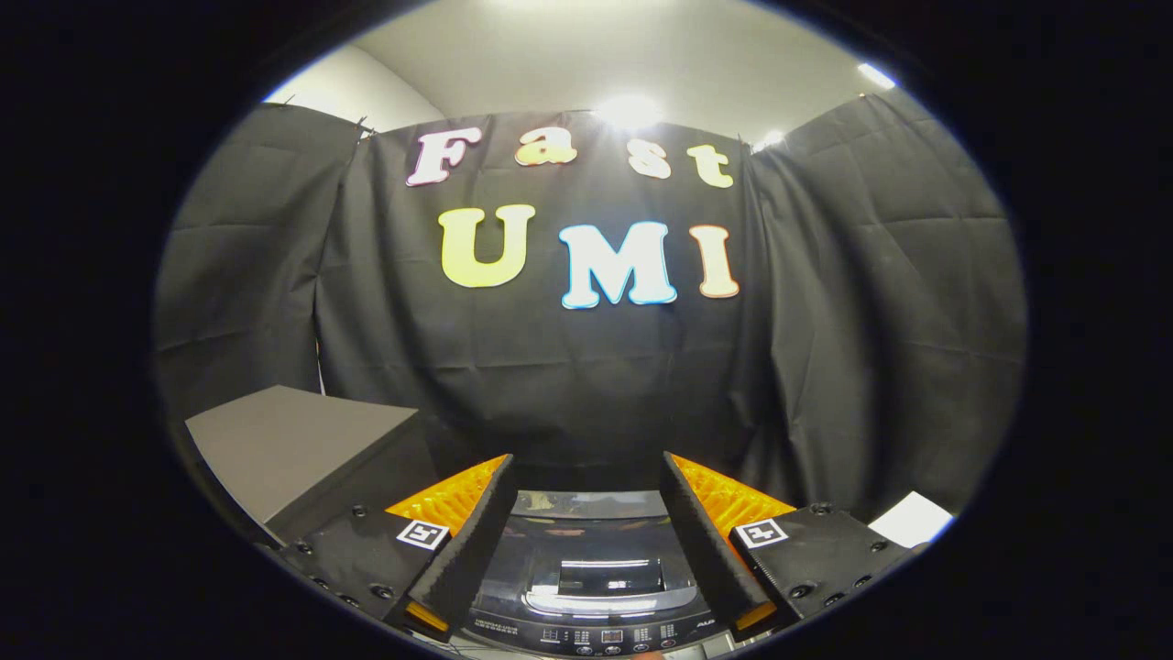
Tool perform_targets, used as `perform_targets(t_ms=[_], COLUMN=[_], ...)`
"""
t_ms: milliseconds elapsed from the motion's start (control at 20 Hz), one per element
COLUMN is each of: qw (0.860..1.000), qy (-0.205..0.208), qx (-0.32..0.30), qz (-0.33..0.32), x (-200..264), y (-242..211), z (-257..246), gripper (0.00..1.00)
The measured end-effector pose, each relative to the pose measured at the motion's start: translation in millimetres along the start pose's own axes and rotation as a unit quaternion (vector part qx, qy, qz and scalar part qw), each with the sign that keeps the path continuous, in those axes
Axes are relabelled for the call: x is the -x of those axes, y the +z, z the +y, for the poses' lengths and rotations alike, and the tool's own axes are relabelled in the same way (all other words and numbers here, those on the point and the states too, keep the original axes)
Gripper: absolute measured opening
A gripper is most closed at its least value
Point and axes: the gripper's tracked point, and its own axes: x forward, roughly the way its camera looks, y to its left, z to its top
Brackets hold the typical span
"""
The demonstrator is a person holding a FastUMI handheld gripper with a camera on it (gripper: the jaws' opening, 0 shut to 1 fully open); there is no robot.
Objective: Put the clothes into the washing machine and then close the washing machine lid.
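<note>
Gripper [586, 541] level, fingers apart | washing machine [591, 587] below, lid seemingly shut

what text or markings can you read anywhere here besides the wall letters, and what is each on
Nothing can be read.
Control panel of the washing machine: rows of small print and a display, too small and blurred.
Square coded tags on the open gripper, one per finger: patterns, not words.
White sheet beside the machine: no print visible.

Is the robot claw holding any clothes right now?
No, the gripper is open with nothing between its fingers; just the washing machine's shut lid shows below them.
</note>
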Motion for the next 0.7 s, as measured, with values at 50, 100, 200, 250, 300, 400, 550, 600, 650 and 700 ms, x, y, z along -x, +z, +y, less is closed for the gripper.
perform_targets(t_ms=[50,100,200,250,300,400,550,600,650,700], qw=[1.0,1.0,1.0,1.0,0.999,0.999,0.999,0.998,0.998,0.998], qy=[0.0,0.001,0.0,-0.003,-0.005,-0.01,-0.013,-0.014,-0.012,-0.012], qx=[-0.002,-0.004,-0.002,0.0,0.0,-0.002,-0.001,0.001,0.003,0.004], qz=[-0.006,-0.012,-0.024,-0.029,-0.033,-0.041,-0.051,-0.054,-0.056,-0.059], x=[8.0,16.7,33.6,42.6,50.7,66.2,89.3,95.1,102.3,108.5], y=[6.8,14.0,26.2,31.3,36.1,43.8,51.6,53.6,55.2,55.8], z=[0.0,-0.1,-2.1,-4.5,-7.1,-10.9,-11.4,-11.4,-11.2,-10.6], gripper=[0.98,0.98,0.98,0.98,0.98,0.98,0.97,0.97,0.97,0.97])
